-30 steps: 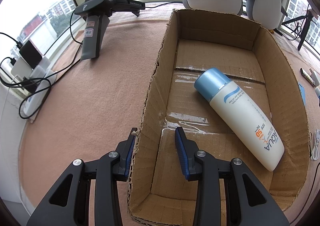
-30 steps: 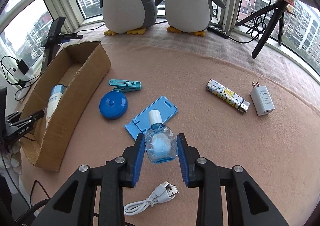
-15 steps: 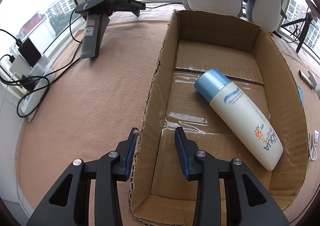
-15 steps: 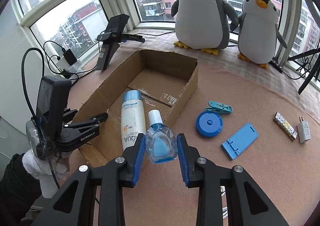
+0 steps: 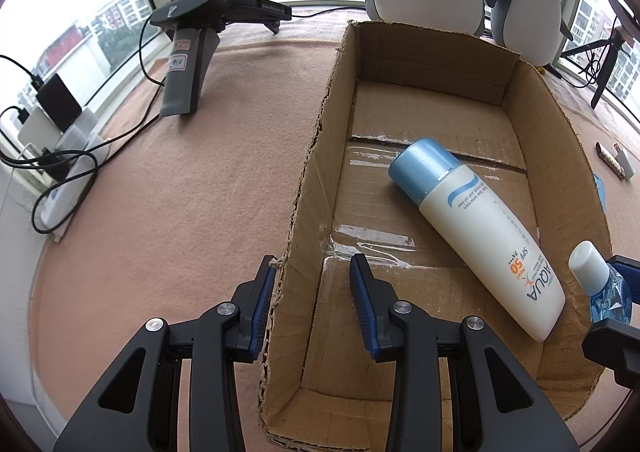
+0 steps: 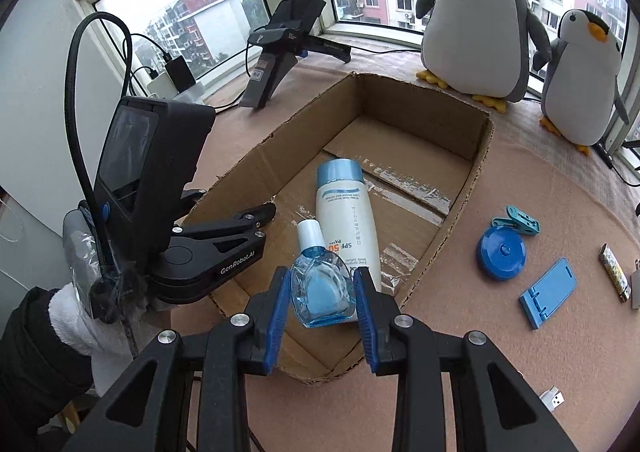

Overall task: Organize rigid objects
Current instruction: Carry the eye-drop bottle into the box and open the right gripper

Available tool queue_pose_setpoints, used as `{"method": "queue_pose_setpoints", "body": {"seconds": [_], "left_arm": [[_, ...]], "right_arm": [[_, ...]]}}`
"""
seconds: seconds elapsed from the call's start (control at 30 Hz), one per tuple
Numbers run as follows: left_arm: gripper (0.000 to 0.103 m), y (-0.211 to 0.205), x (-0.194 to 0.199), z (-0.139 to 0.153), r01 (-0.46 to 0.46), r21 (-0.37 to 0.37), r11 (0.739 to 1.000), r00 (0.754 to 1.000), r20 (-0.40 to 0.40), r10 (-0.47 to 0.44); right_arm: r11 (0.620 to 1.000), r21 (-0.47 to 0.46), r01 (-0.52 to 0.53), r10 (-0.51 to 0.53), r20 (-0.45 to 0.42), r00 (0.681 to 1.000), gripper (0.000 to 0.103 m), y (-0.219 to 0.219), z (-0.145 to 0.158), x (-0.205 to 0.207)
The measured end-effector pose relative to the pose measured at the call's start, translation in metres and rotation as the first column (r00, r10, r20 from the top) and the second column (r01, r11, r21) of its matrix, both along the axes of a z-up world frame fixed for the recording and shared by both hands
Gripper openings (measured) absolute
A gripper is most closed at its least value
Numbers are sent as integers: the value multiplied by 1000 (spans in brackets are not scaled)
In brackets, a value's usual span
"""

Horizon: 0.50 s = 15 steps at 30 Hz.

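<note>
1. Far left, right wrist view: a gloved hand (image 6: 80, 316) holds the left gripper (image 5: 312, 292). Its fingers straddle the left wall of the cardboard box (image 5: 316, 156), one outside and one inside. The jaws are spread and clamp nothing.
2. Far left of the table: a spare gripper unit (image 6: 286, 48) stands on the pink felt cover (image 5: 180, 204), with chargers and cables (image 5: 52, 156) behind it near the window.
3. Centre: the cardboard box (image 6: 472, 176) lies open-topped on the felt. Strips of clear tape cross its floor.
4. Inside the box: a white sunscreen bottle (image 6: 346, 220) with a light-blue cap lies on its side on the floor, cap towards the far end.
5. Near centre: the right gripper (image 6: 322, 300) pinches a small blue eye-drop bottle (image 6: 320, 288) between its blue pads, white cap up. The bottle hangs over the near right edge of the box, just above the base of the sunscreen bottle.
6. Far centre-right: two plush penguins (image 6: 480, 16) stand by the window.
7. Right of the box, on the felt: a teal clothes peg (image 6: 518, 221), a round blue tape measure (image 6: 500, 254), a blue phone stand (image 6: 548, 292), a patterned lighter (image 6: 614, 272) and a white USB plug (image 6: 554, 399).
</note>
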State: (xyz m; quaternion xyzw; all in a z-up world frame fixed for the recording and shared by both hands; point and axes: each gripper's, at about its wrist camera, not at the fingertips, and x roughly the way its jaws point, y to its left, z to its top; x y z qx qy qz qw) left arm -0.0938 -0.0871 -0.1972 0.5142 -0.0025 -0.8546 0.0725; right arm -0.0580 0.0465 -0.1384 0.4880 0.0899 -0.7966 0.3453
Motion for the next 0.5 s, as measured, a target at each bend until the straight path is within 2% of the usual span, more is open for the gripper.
{"method": "queue_pose_setpoints", "body": {"seconds": [0.27, 0.37, 0.5], "left_arm": [[35, 0, 0, 0, 0, 0, 1000, 1000, -1, 0], [35, 1, 0, 0, 0, -1, 1000, 1000, 0, 0], [35, 1, 0, 0, 0, -4, 1000, 1000, -1, 0]], "right_arm": [[1000, 3, -16, 16, 2, 1000, 30, -4, -2, 3], [1000, -1, -19, 19, -6, 1000, 36, -4, 0, 4], [1000, -10, 3, -3, -3, 1000, 36, 1, 3, 3]]}}
